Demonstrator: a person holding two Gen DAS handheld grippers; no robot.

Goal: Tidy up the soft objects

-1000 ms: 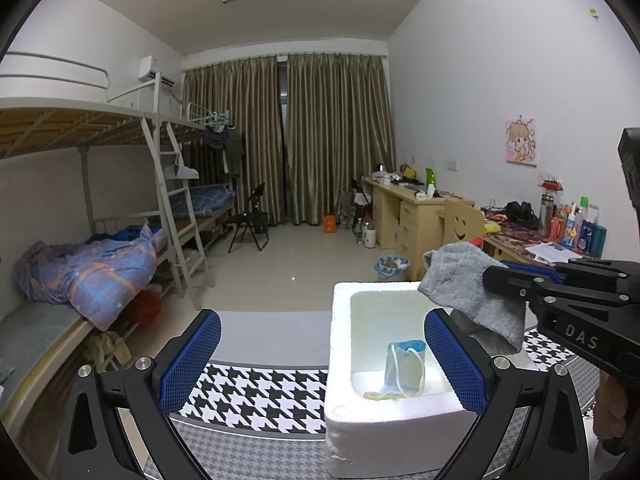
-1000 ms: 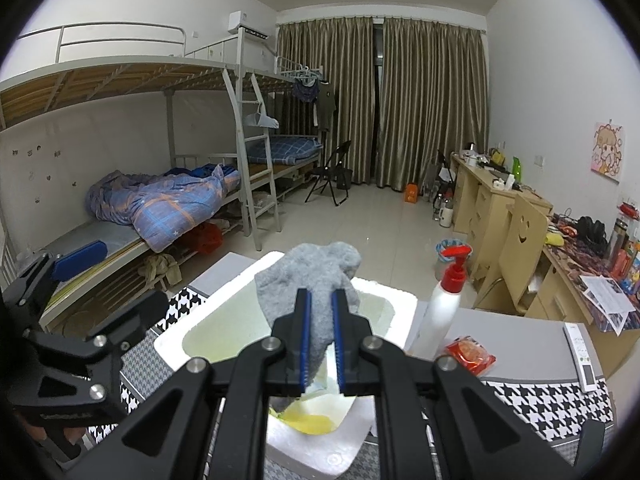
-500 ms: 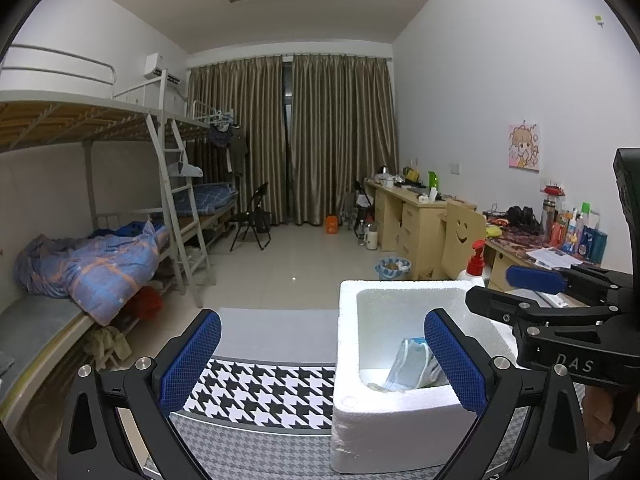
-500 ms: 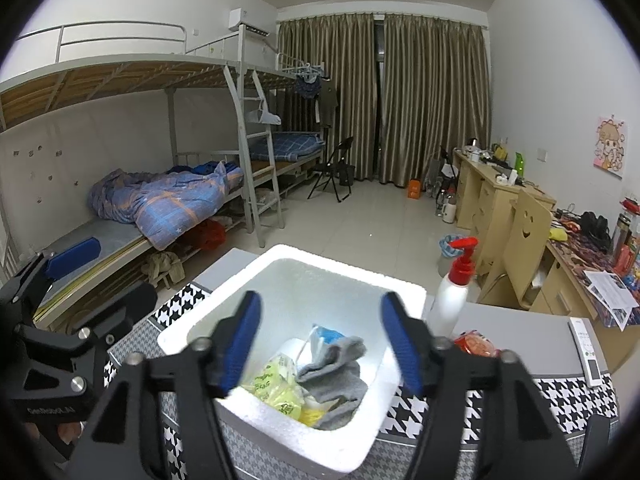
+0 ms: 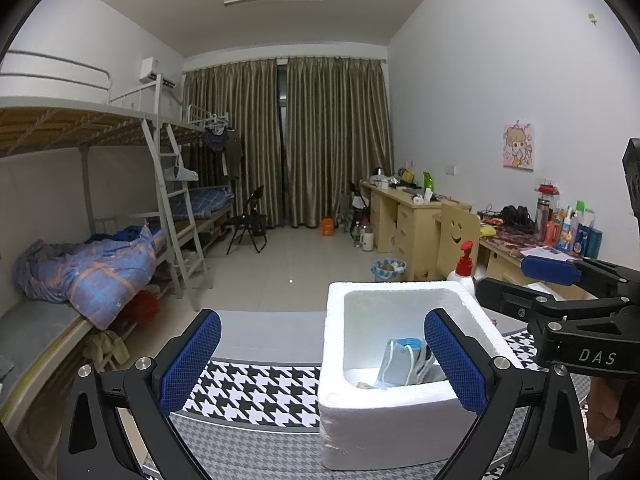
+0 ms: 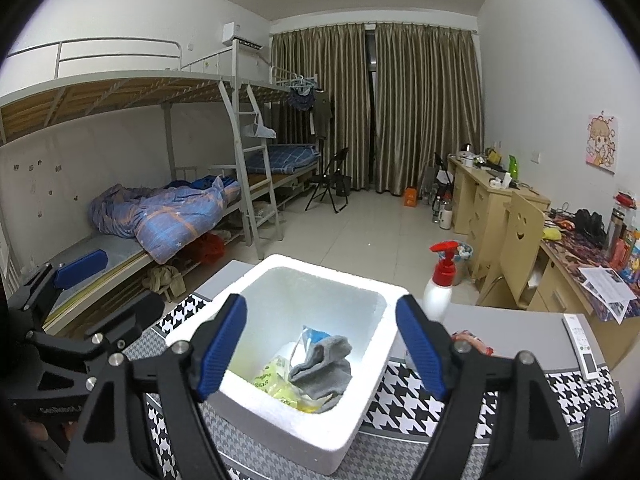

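The right gripper (image 6: 320, 348), jaws just opening wide and empty, is hovering over the sock (image 6: 324, 368) lying in the box (image 6: 280, 428), while the left gripper (image 5: 322, 356) is gaping empty.

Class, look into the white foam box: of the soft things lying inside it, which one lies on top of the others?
The grey cloth, crumpled toward the right of the foam box. It drapes over the yellow-green bag and the blue and white pouch, which only peek out around it.
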